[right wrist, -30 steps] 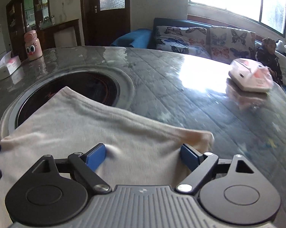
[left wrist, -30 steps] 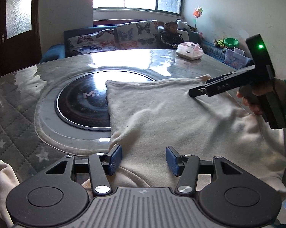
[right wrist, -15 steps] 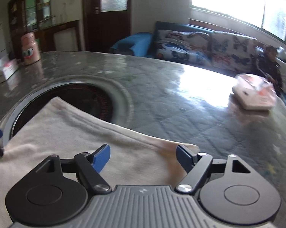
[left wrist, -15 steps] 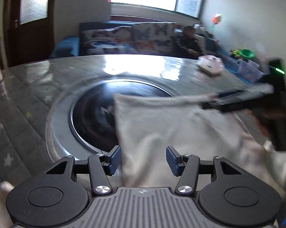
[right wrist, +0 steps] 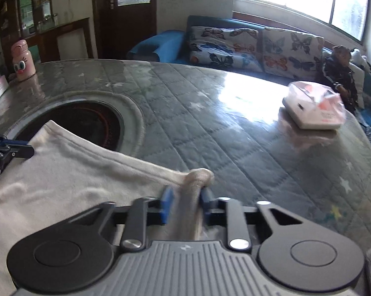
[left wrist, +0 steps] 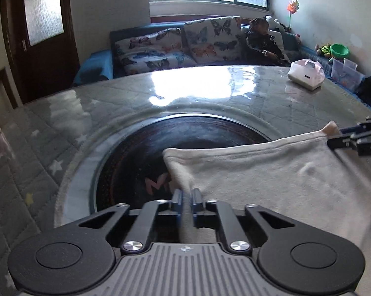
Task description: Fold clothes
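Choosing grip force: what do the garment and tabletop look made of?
Garment: cream knit, likely soft cotton or fleece; matte, fuzzy, bunching where both grippers, left and right, pinch it. Tabletop: quilted star-print cloth, seemingly under clear glossy plastic or glass; it mirrors the window.

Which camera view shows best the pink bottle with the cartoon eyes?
The right wrist view. There the pink bottle stands upright at the far left edge of the table, whole and with its eyes visible. The left wrist view shows only a blurred pink strip at its left border, perhaps the same bottle; I cannot tell.

one garment (left wrist: 271, 172), two tools (left wrist: 186, 198), one tissue pack (right wrist: 313, 112)
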The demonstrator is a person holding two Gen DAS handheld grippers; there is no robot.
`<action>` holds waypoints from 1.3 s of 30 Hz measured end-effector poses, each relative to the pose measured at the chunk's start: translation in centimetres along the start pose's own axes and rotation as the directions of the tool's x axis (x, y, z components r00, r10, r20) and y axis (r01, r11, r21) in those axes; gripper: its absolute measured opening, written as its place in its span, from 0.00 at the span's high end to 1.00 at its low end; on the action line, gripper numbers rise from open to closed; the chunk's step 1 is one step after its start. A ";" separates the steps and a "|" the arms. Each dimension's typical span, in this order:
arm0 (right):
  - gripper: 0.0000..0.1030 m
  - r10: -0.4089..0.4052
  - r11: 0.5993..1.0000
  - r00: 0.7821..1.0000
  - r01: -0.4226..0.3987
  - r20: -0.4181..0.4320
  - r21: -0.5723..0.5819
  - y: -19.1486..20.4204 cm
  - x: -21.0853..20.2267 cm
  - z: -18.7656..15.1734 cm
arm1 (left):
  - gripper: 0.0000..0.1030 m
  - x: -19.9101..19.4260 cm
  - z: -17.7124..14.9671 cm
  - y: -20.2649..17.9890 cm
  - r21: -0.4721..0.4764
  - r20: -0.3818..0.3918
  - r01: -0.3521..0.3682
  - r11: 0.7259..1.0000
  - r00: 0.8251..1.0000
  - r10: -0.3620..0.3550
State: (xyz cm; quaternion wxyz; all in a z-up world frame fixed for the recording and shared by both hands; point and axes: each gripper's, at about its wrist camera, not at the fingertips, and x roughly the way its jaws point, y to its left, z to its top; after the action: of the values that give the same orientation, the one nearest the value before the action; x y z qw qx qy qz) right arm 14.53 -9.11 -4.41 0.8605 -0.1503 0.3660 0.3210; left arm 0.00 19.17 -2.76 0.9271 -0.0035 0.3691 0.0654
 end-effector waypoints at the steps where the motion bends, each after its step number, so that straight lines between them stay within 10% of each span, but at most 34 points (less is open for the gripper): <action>1: 0.89 -0.004 1.000 1.000 0.004 0.005 -0.002 0.2 0.2 0.2 | 0.97 0.0 0.0 0.4 -0.005 0.003 -0.012 1.000 1.000 0.012; 11: 0.77 0.004 0.999 0.999 -0.001 0.054 -0.043 2.4 3.6 3.1 | 0.97 1.3 1.2 4.8 -0.059 -0.003 -0.116 0.991 0.993 0.117; 19: 0.68 0.134 0.978 0.989 -0.120 0.069 -0.173 6.1 -3.2 0.3 | 0.82 -1.2 0.7 4.1 -0.063 0.040 -0.113 0.992 0.992 0.116; 29: 0.66 0.248 0.949 0.969 -0.244 -0.008 -0.198 10.1 -10.7 -10.3 | 0.68 -7.9 -3.1 -4.2 0.044 0.074 0.076 0.996 0.994 -0.079; 39: 0.66 0.061 0.998 0.993 -0.058 0.102 -0.032 4.8 -15.7 -14.5 | 0.68 -9.7 -7.2 -11.9 0.128 0.034 0.226 0.966 0.972 -0.232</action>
State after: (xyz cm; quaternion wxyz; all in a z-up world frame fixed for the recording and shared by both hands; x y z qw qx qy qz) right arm -4.61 -19.57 -3.06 0.8660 -0.1348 0.3208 0.3590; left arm -10.44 5.81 -1.85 0.9356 0.0126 0.3467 -0.0648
